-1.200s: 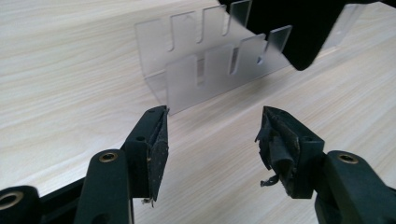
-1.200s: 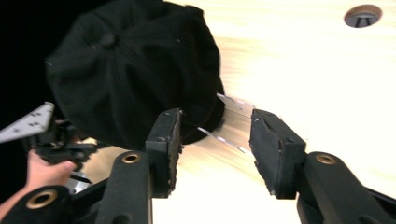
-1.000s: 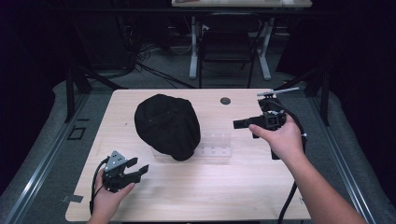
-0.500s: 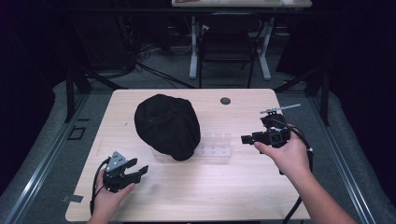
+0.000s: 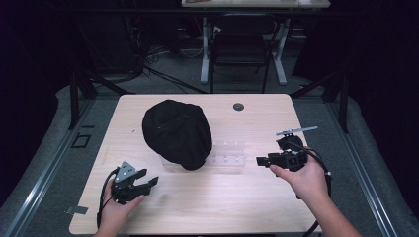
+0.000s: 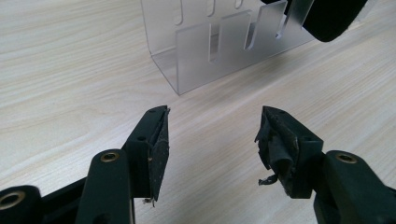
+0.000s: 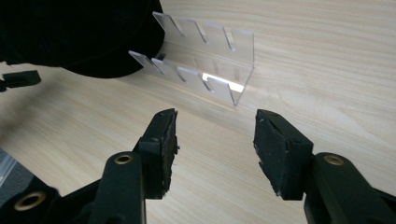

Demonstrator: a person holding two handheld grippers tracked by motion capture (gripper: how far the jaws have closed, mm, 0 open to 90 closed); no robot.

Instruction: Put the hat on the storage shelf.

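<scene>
The clear slotted rack [image 5: 228, 157] is seen near the middle of the surface [image 5: 207, 207], its long axis running left-right across the high view. Its left end is covered by the black cap [image 5: 178, 132], which lies on it & on the wood. The slots are cut into the upper edges of both long walls, open to the top. No brand, label or writing can be read on rack or cap.

The right tool [image 5: 262, 161] is held just beside the rack's right end, pointing at it. Its jaws have just been opening and stand wide, w/ nothing between them. In the right gripper view the rack [image 7: 205, 60] is ahead of the pads, apart.

The left tool [image 5: 148, 181] rests near the front-left edge, jaws open & empty, pointing toward the rack [image 6: 224, 42].
</scene>
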